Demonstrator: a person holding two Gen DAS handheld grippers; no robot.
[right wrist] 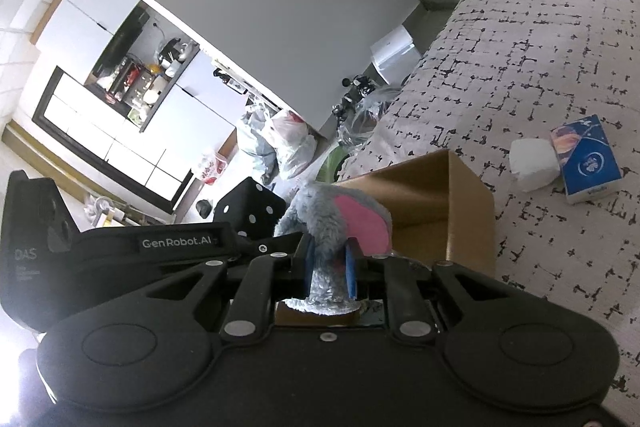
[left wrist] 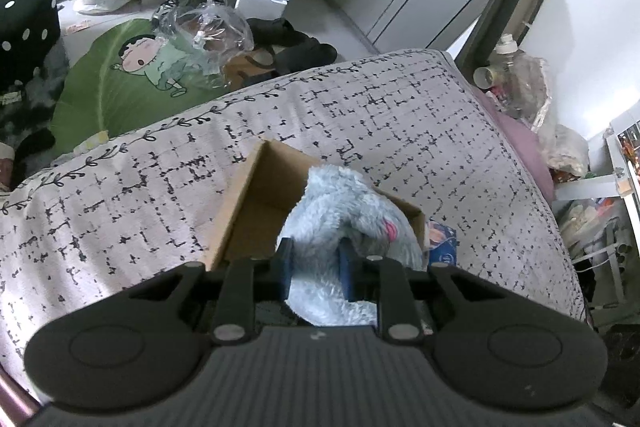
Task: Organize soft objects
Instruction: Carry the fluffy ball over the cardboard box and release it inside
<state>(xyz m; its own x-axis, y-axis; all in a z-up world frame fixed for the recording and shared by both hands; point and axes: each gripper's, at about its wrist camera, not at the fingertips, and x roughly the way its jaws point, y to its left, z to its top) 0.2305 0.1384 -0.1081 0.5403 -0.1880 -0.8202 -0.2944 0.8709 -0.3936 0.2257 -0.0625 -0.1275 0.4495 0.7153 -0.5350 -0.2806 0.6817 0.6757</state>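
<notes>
While your left gripper (left wrist: 318, 269) pinches the grey plush toy (left wrist: 348, 211) over the open cardboard box (left wrist: 240, 211) on the bed (left wrist: 120, 187), your right gripper (right wrist: 329, 269) clamps what looks like its pink-lined ear (right wrist: 360, 219).

Box (left wrist: 256, 203): near wall and part of floor hidden behind plush (left wrist: 344, 211) and left gripper (left wrist: 316, 267); in right wrist view its base is hidden behind right gripper (right wrist: 329, 259).
Plush: lower body hidden behind gripper bodies in both views; overall shape cannot be told.
Tissue pack (left wrist: 442, 247): mostly hidden behind box in left view; print too small to read.
Shelf items (right wrist: 140, 83): too small to identify.
Bed (left wrist: 400, 115): cut off by frame edges.
</notes>
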